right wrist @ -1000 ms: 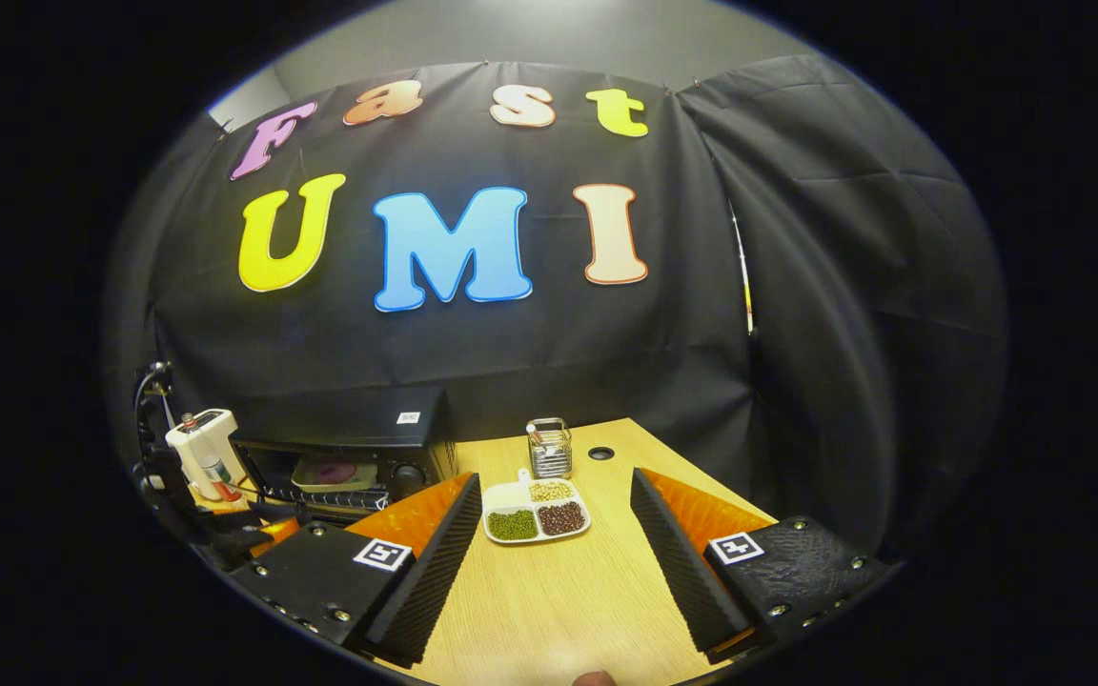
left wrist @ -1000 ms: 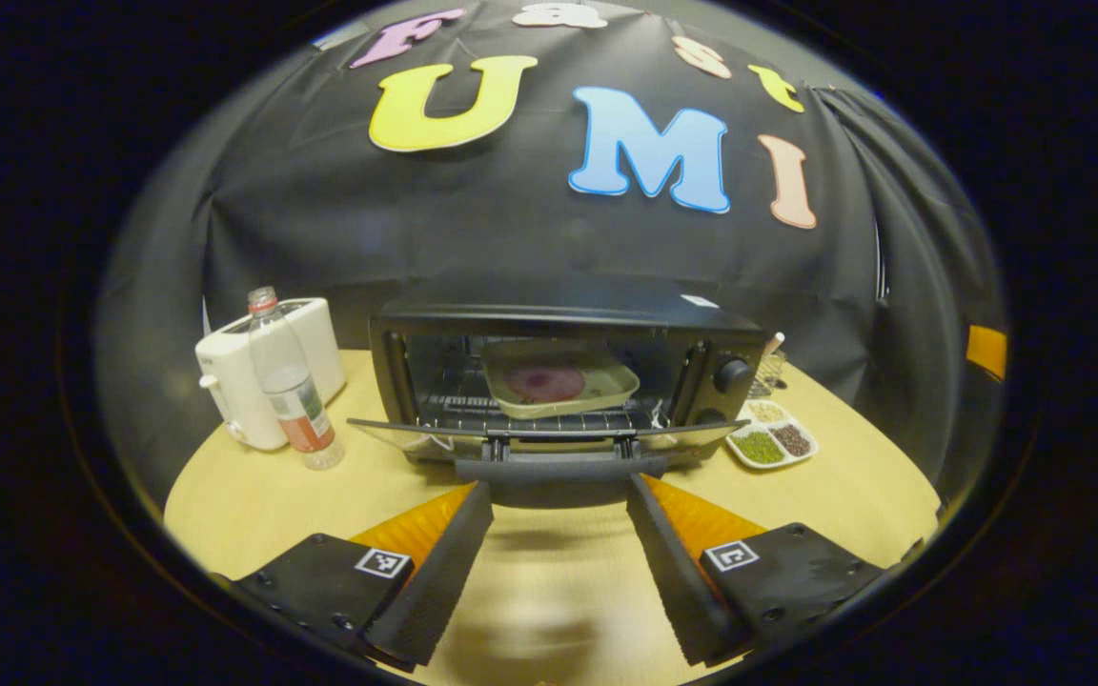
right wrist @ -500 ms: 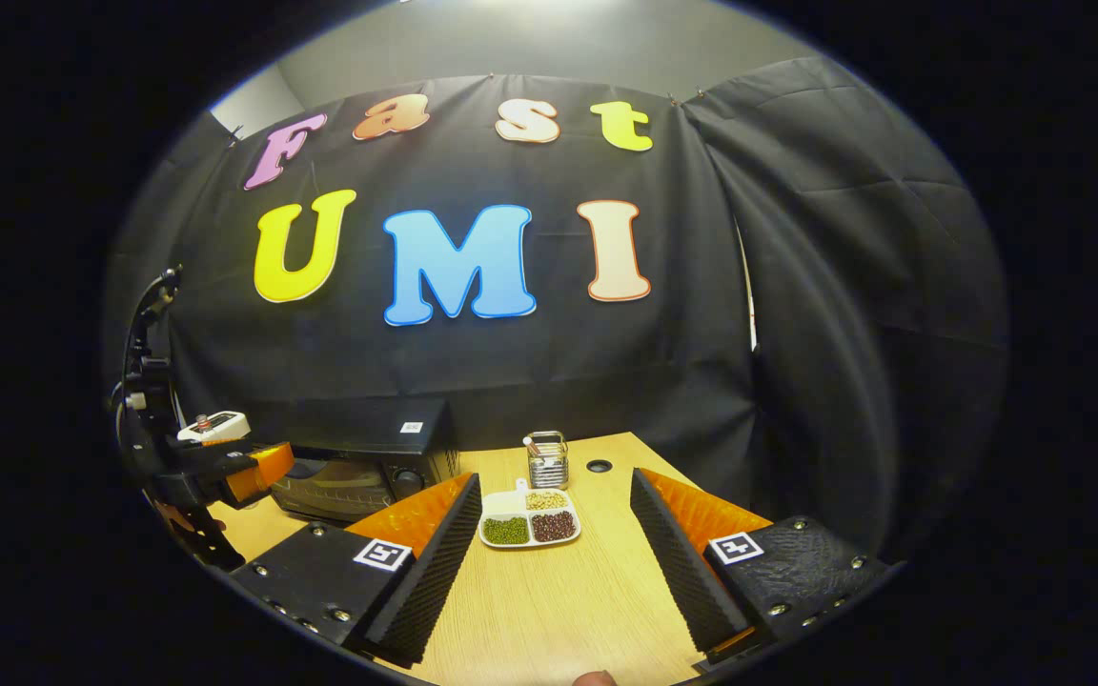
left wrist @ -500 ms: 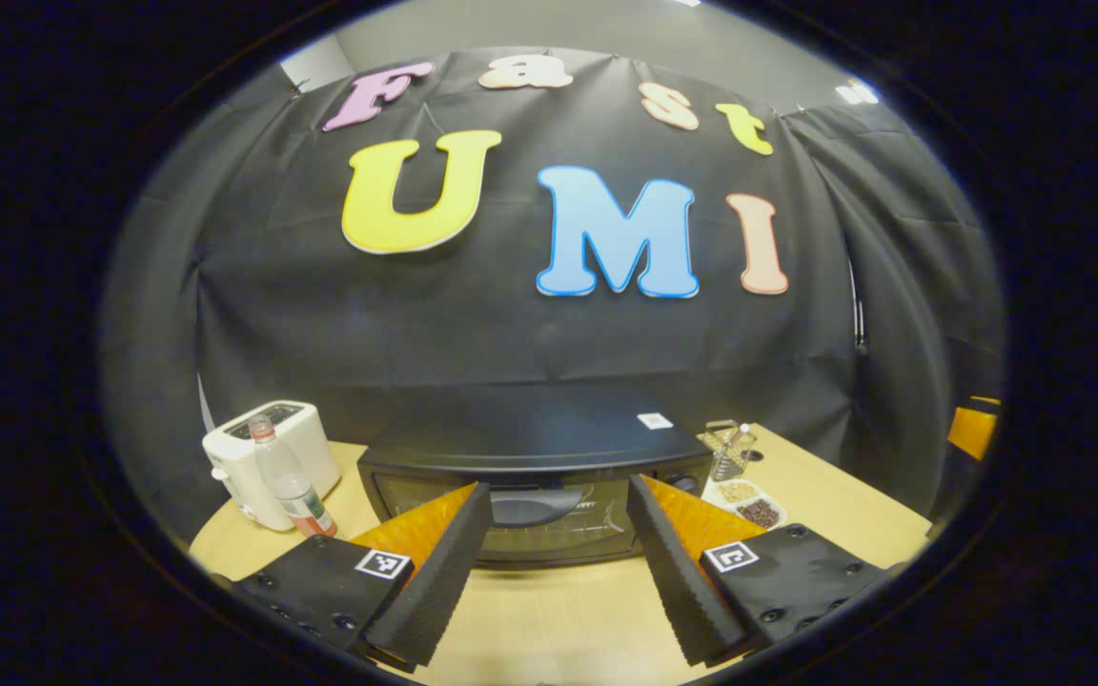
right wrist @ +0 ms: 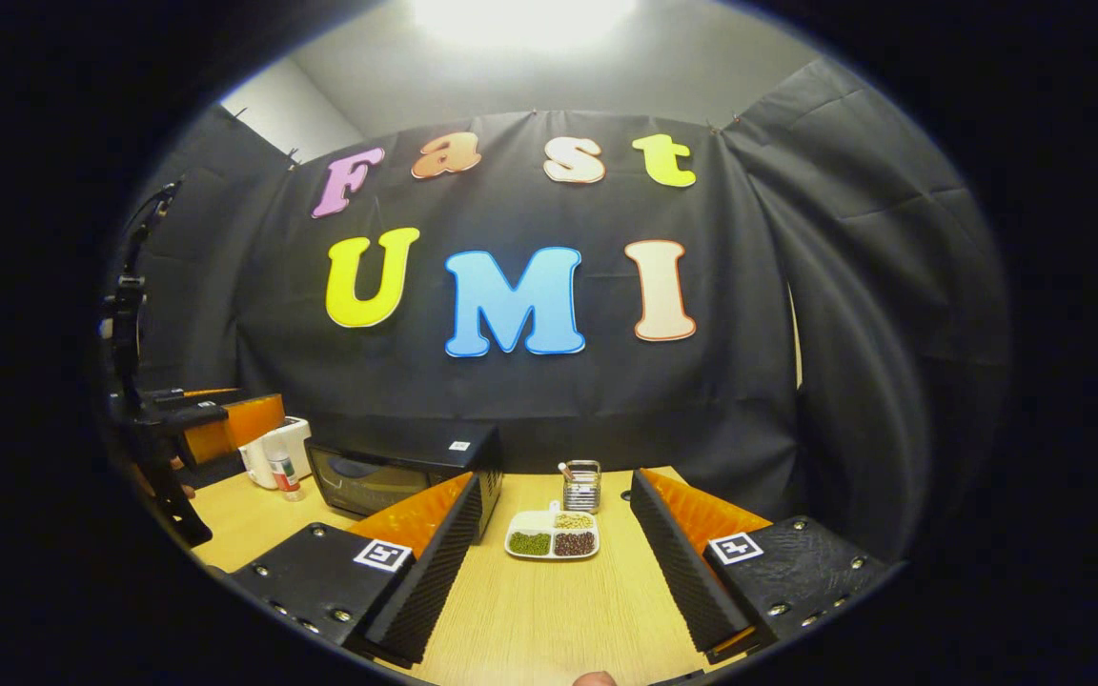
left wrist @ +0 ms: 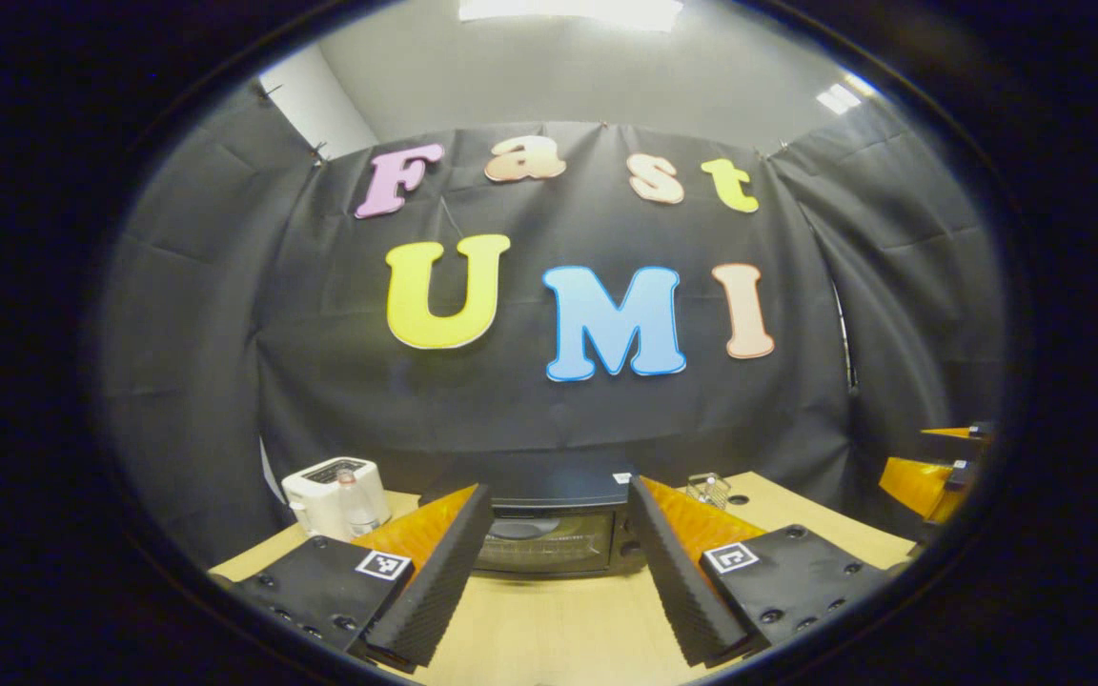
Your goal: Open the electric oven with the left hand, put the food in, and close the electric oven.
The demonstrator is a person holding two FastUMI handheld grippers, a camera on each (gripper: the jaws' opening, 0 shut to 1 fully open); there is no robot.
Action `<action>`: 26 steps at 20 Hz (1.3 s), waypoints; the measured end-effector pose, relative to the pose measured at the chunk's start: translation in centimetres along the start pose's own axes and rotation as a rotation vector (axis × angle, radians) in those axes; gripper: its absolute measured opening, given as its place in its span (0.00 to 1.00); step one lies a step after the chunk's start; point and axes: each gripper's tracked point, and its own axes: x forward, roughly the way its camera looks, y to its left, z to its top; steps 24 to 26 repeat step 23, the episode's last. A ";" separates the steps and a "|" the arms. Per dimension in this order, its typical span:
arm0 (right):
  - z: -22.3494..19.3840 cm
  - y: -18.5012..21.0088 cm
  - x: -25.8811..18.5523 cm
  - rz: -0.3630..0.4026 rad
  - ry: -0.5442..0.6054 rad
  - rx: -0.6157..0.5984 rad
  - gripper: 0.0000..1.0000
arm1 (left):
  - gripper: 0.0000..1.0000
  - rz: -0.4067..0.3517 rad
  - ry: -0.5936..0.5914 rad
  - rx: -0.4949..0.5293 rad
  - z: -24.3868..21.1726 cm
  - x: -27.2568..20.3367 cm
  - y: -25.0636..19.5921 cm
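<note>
Pale wood table under both my grippers. My left gripper hangs with its jaws spread wide and nothing between them; past its fingertips, well apart, I see the oven with its glass door shut and its handle across the top of the door. I cannot make out the food behind the glass. To the oven's left stand a white toaster and a clear bottle just in front of it. A wire holder sits off the oven's right corner. At the far right edge of the left gripper view I catch part of my other gripper.

My right gripper is also spread wide and holds nothing. Straight ahead between its fingers lies a white divided dish with green, dark and pale beans in separate sections; the wire holder stands just behind it. In the right gripper view the oven sits off to the left of that dish, door closed, partly hidden by the gripper's left finger. Farther left, the left gripper hovers above the table, near the toaster and bottle.
</note>
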 end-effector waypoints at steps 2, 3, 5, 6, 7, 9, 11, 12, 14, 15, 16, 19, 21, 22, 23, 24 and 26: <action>0.4 0.3 -1.0 0.015 -0.003 0.006 0.98 | 1.00 0.001 0.008 0.005 0.2 -2.5 0.2; 0.8 0.6 -1.4 0.019 -0.018 0.017 0.98 | 1.00 -0.004 0.005 0.003 0.5 -3.8 0.1; 1.4 1.4 -2.7 0.030 -0.036 0.031 0.98 | 1.00 0.002 -0.003 0.013 0.7 -5.7 0.9; 1.5 1.9 -3.4 0.036 -0.034 0.031 0.98 | 1.00 0.009 -0.005 0.021 0.8 -6.5 1.4; 1.7 2.3 -3.9 0.040 -0.037 0.028 0.98 | 1.00 0.011 -0.013 0.025 1.0 -7.3 1.6; 2.6 3.3 -5.0 0.040 -0.052 0.025 0.98 | 1.00 0.007 -0.027 0.030 1.6 -8.8 2.2; 3.2 4.7 -6.5 0.055 -0.057 0.027 0.98 | 1.00 0.009 -0.022 0.040 1.8 -10.2 3.2; 4.0 5.5 -7.0 0.073 -0.093 0.032 0.98 | 0.98 0.011 -0.033 0.044 2.2 -10.8 3.7; 4.1 5.8 -7.9 0.060 -0.105 0.050 0.98 | 0.97 0.024 -0.045 0.059 2.7 -11.8 4.8; 3.5 6.0 -8.2 0.056 -0.093 0.063 0.98 | 0.97 0.027 -0.051 0.063 2.8 -12.4 5.1; 3.4 6.2 -8.5 0.053 -0.086 0.075 0.98 | 0.98 0.026 -0.060 0.060 3.1 -12.8 5.4; 3.6 6.0 -8.9 0.026 -0.085 0.087 0.98 | 1.00 0.029 -0.058 0.030 2.7 -13.9 5.9; 3.9 5.7 -8.9 0.005 -0.101 0.094 0.98 | 1.00 0.027 -0.057 0.025 2.6 -14.1 6.3; 4.0 6.1 -8.8 0.012 -0.098 0.103 0.98 | 1.00 0.032 -0.057 0.025 2.4 -14.2 6.8; 3.7 6.4 -8.6 0.015 -0.089 0.107 0.98 | 1.00 0.036 -0.055 0.020 2.1 -14.4 7.1; 3.7 6.4 -8.6 0.015 -0.089 0.107 0.98 | 1.00 0.036 -0.055 0.020 2.1 -14.4 7.1; 3.7 6.4 -8.6 0.015 -0.089 0.107 0.98 | 1.00 0.036 -0.055 0.020 2.1 -14.4 7.1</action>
